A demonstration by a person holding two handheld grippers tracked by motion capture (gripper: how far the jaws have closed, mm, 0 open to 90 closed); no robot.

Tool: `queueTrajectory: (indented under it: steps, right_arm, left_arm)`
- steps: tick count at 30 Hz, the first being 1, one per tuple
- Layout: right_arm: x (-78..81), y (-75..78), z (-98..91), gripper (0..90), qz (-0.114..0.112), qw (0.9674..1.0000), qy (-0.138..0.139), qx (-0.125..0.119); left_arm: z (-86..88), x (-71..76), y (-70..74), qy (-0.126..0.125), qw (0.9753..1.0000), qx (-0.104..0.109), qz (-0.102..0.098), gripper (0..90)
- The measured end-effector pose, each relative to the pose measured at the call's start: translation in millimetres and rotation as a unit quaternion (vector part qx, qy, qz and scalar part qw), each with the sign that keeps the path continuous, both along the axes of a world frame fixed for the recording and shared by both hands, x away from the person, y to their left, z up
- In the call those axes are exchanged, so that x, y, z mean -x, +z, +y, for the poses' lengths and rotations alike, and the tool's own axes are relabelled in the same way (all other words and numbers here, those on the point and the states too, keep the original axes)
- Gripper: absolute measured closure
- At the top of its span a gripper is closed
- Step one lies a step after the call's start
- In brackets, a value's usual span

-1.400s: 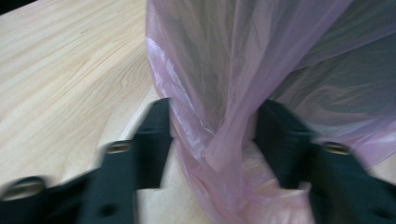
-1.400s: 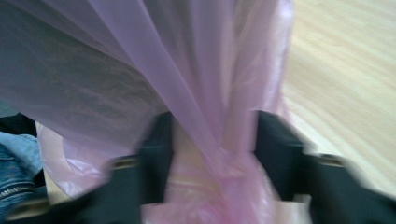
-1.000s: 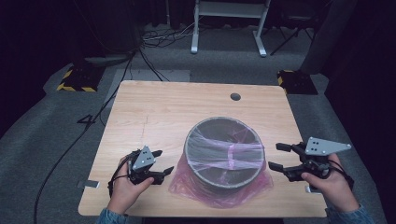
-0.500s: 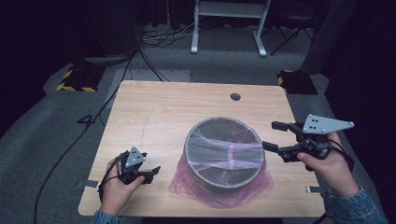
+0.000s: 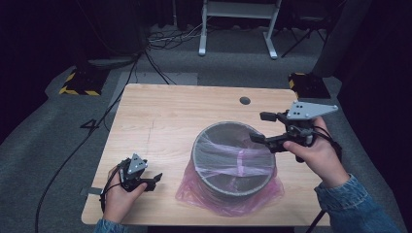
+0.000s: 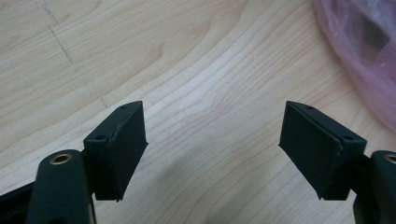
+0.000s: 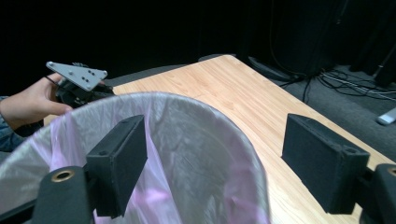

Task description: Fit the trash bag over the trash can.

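A grey mesh bin (image 5: 233, 160) stands on the wooden table (image 5: 160, 121), lined with a thin pink plastic bag (image 5: 228, 200) that spills out around its base. My right gripper (image 5: 258, 127) hovers open over the bin's right rim. In the right gripper view the lined rim (image 7: 187, 121) lies between and below the jaws of the right gripper (image 7: 215, 140), not pinched. My left gripper (image 5: 154, 180) rests low by the table's near left edge, apart from the bag. Its jaws have just been opening. In the left gripper view the left gripper (image 6: 212, 126) stands wide over bare wood, with the bag (image 6: 359, 46) off to one side.
A round cable hole (image 5: 245, 100) sits in the table's far side. Cables (image 5: 160, 43) and a white-legged stand (image 5: 238, 29) lie on the floor behind. A grey tape strip (image 5: 90, 191) sticks out at the table's near left edge.
My right gripper has risen and moved from beside the bin to above its right rim. My left gripper has drawn back from the bag's edge toward the near left and sunk a little.
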State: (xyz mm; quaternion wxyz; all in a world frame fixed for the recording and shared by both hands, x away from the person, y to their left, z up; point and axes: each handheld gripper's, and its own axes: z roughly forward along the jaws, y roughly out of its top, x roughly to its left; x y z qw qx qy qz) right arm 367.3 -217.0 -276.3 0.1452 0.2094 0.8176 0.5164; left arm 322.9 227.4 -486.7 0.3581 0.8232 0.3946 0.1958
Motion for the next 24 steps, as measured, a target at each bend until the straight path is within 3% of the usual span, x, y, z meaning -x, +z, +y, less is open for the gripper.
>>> queueTrajectory:
  steps: [9, 15, 24]
  right_arm:
    - [-9.6, -6.1, 43.8, 19.5, 0.009, 0.9997, 0.015, 0.014]
    - [-17.7, -19.9, 68.4, 18.9, 0.027, 0.9993, 0.018, 0.018]
    - [-21.4, -44.5, 90.7, 19.0, 0.049, 0.997, 0.031, 0.052]
  left_arm:
    - [-1.7, -1.5, -2.6, 0.003, 1.0, -0.007, 0.001, 21.8]
    - [-0.7, -0.6, -1.3, 0.003, 1.0, -0.004, 0.0, 21.8]
    - [-3.3, 0.1, -1.5, -0.001, 1.0, -0.004, 0.0, 21.8]
